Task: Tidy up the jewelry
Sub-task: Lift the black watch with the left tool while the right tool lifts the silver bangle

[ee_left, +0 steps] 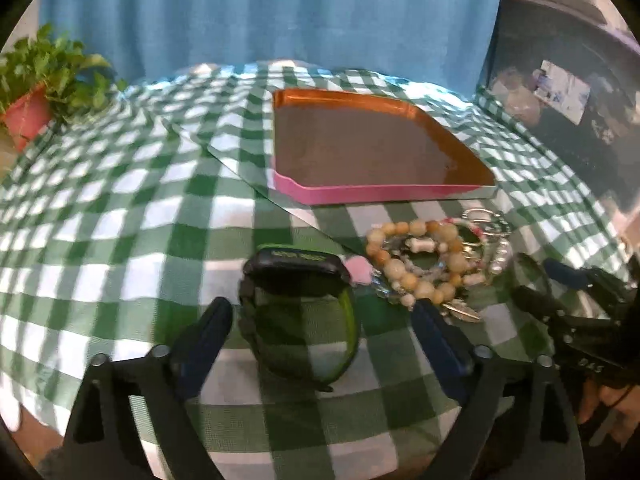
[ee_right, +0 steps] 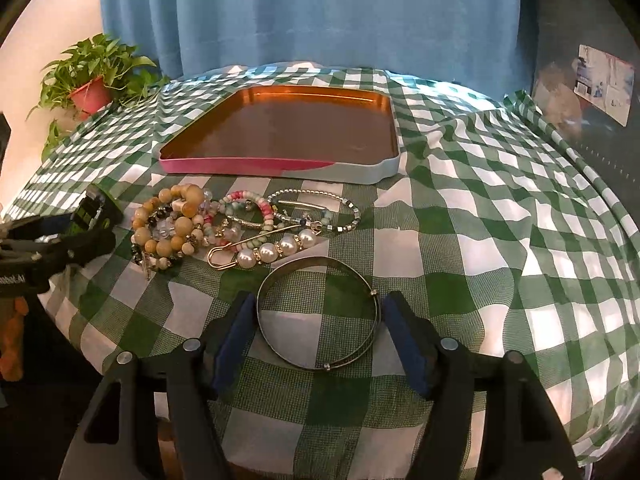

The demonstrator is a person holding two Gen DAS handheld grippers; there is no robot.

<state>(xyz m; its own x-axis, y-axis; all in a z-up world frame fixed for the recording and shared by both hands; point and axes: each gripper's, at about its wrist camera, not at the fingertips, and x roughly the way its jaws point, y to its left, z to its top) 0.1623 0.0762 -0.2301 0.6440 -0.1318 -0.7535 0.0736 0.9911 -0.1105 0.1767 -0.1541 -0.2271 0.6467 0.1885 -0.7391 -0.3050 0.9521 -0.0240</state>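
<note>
Left claw point(ee_left: 320, 332) gapes around watch point(ee_left: 298, 316); right claw point(ee_right: 318, 332) gapes around bangle point(ee_right: 318, 324).

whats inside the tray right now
Nothing visible: the tray shows only its bare brown floor. Its near wall hides a thin strip of floor behind it.

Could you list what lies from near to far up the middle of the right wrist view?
Right claw → metal bangle → pearl pin → silver bead bracelet → tray → blue curtain.
</note>
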